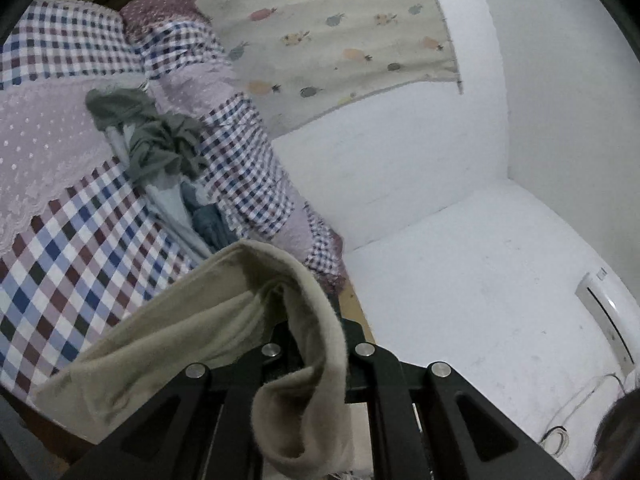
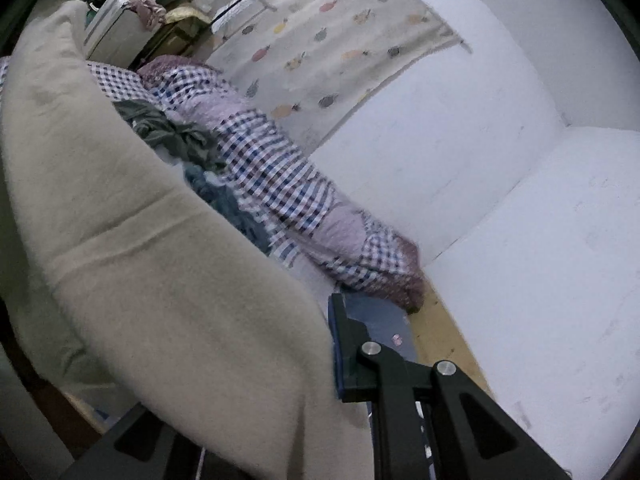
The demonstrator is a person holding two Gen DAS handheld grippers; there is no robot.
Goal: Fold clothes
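Left gripper clamps a beige garment trailing lower left. Right gripper is draped by it; its grip cannot be told.

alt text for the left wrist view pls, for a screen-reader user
The left gripper is shut on a fold of beige garment, which drapes over its black fingers above a bed with a checked cover. A heap of grey-green and pale blue clothes lies on the bed further off, with white walls and a fruit-print cloth behind.
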